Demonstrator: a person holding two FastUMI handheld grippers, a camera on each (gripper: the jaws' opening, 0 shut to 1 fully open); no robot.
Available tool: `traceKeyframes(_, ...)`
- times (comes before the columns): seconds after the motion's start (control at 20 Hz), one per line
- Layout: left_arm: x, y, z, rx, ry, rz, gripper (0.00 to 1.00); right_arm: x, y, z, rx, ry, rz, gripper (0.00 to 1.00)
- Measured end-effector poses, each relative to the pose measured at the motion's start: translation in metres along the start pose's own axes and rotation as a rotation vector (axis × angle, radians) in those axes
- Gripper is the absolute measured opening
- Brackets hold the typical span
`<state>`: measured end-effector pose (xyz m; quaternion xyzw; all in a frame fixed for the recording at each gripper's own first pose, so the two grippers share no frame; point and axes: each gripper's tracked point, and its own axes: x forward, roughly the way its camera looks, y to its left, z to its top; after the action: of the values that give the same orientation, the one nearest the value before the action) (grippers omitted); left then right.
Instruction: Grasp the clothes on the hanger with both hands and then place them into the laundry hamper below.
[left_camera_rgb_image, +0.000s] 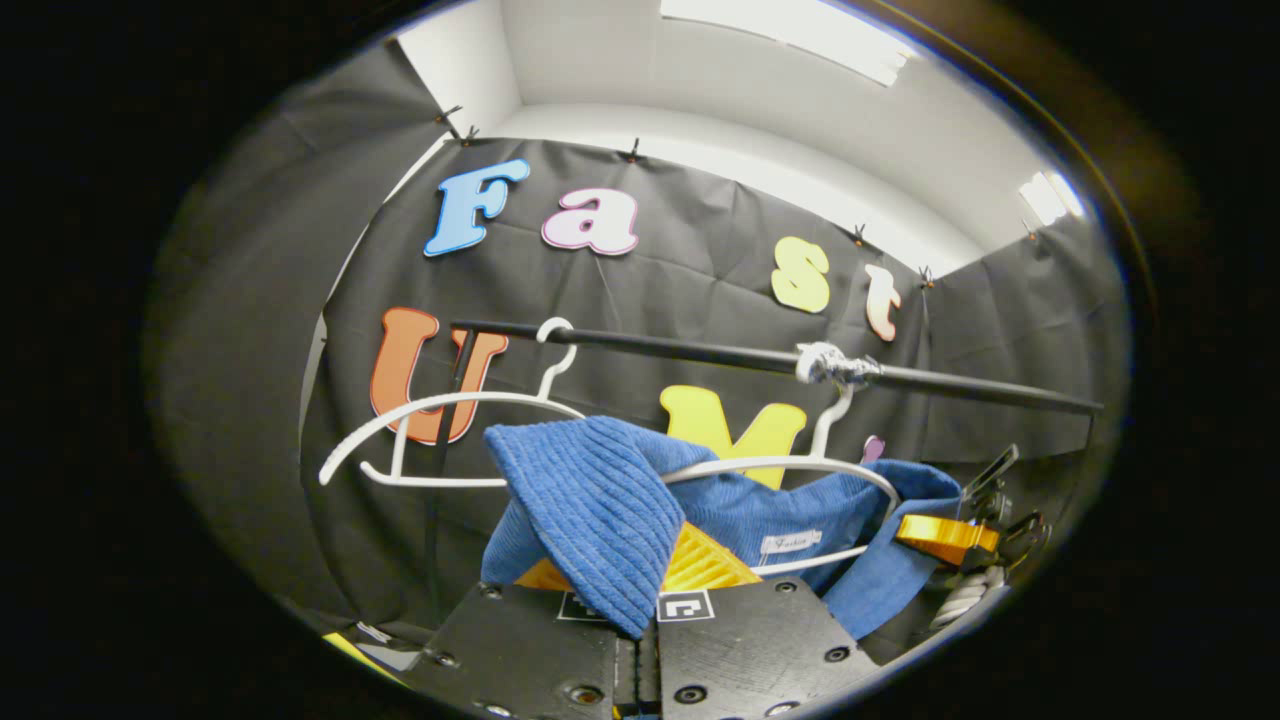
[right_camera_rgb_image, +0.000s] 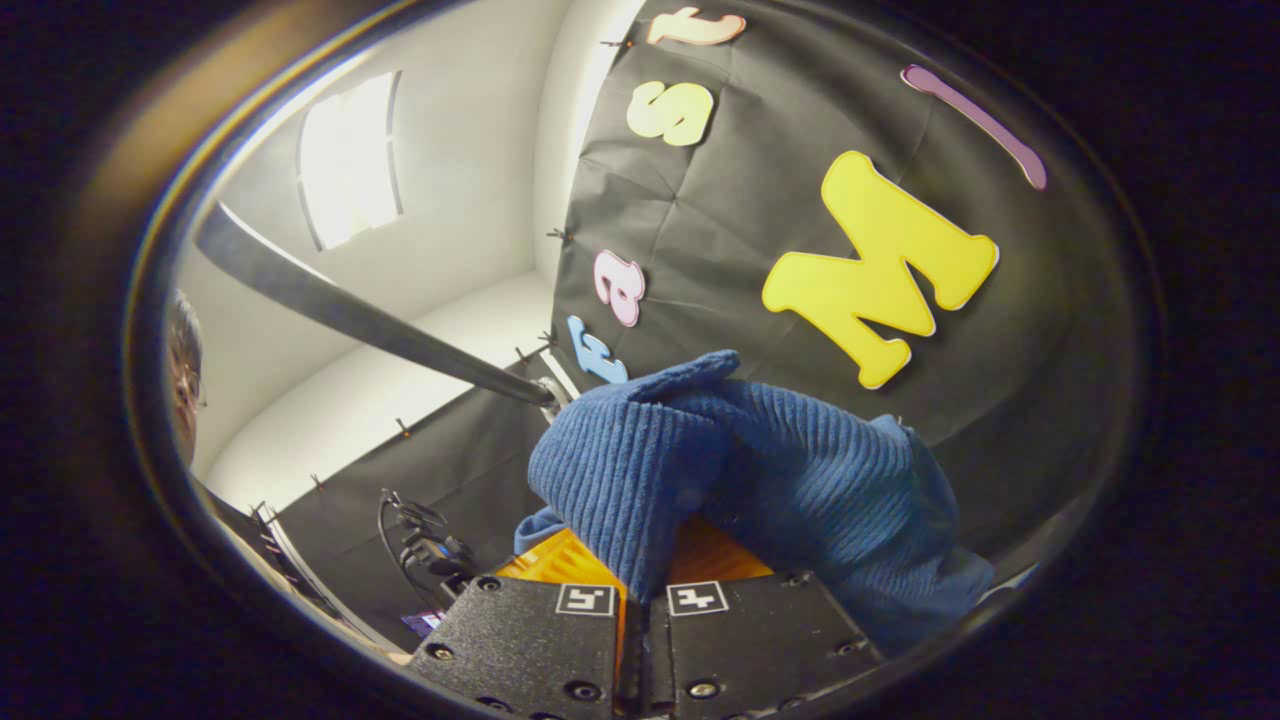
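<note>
A blue ribbed garment (left_camera_rgb_image: 600, 500) is pinched between the closed fingers of the left gripper (left_camera_rgb_image: 640, 615) and of the right gripper (right_camera_rgb_image: 635, 600). It is draped on a white hanger (left_camera_rgb_image: 790, 470) hooked over the black rail (left_camera_rgb_image: 700, 352). Lifting off and lowering into the hamper are judged still to be done.
</note>
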<state>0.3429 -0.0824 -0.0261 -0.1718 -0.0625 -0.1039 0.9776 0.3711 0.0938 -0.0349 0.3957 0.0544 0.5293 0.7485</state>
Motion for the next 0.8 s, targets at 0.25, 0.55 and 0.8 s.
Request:
traceKeyframes(0.25, 0.004, 0.006, 0.032, -0.075, -0.048, -0.041, 0.01, 0.001, 0.007, 0.030, 0.106, -0.066, 0.080, 0.06)
traceKeyframes(0.55, 0.012, 0.029, 0.043, -0.188, -0.038, -0.084, 0.03, -0.015, -0.005, 0.075, 0.310, -0.224, 0.147, 0.05)
traceKeyframes(0.8, 0.014, 0.053, 0.031, -0.322, 0.006, -0.108, 0.05, -0.028, -0.049, 0.090, 0.437, -0.306, 0.059, 0.05)
